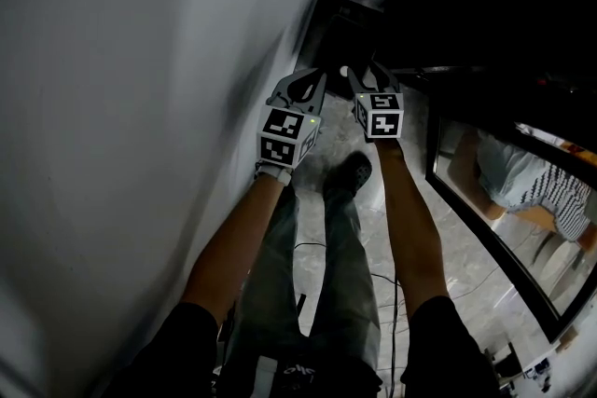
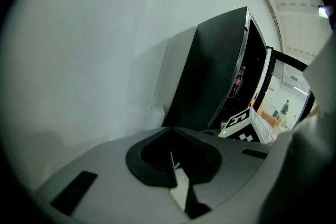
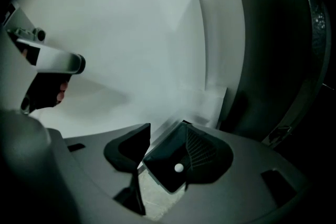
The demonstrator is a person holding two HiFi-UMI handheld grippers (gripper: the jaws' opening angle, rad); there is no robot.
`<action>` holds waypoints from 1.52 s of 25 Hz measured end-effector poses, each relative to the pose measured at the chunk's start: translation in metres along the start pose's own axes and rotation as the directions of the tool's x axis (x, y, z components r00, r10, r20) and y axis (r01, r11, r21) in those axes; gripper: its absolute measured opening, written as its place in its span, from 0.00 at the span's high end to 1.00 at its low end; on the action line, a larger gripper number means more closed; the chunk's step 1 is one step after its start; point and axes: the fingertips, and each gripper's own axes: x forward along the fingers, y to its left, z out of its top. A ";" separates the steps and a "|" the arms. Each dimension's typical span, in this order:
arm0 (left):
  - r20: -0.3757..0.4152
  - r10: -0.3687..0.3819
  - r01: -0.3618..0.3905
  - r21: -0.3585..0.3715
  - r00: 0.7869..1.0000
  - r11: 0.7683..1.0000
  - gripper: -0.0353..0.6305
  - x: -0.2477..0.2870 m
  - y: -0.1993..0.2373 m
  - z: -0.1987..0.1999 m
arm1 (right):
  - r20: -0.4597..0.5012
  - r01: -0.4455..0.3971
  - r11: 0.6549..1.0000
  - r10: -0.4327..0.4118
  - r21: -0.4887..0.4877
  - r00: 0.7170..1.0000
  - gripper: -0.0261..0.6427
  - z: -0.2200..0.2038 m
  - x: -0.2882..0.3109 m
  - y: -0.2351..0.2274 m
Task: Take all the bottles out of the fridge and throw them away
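Note:
A black waste bin stands on the floor against the white wall, and a small white round thing, perhaps a bottle's cap, shows inside it. My right gripper hangs over the bin, open, with nothing between its jaws. In the head view it is right above the bin. My left gripper is beside it on the left, its jaws shut and empty. The black fridge stands just beyond, door ajar, with a bottle dimly visible inside.
A white wall runs close along the left. A dark-framed glass panel stands on the right, and a person in a striped shirt shows in it. The person's legs and shoe are on a marble floor with cables.

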 end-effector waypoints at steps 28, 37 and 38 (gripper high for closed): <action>0.079 -0.152 0.139 0.149 0.985 0.979 0.94 -0.145 -0.158 0.176 | 0.279 0.168 0.977 -0.200 0.134 0.939 0.95 0.162 -0.349 0.018; 0.153 -0.241 0.215 0.170 0.958 0.962 0.94 -0.186 -0.236 0.258 | 0.362 0.196 0.961 -0.255 0.193 0.896 0.95 0.211 -0.467 0.019; 0.162 -0.254 0.226 0.173 0.953 0.959 0.94 -0.189 -0.245 0.265 | 0.368 0.210 0.959 -0.269 0.192 0.890 0.95 0.214 -0.479 0.017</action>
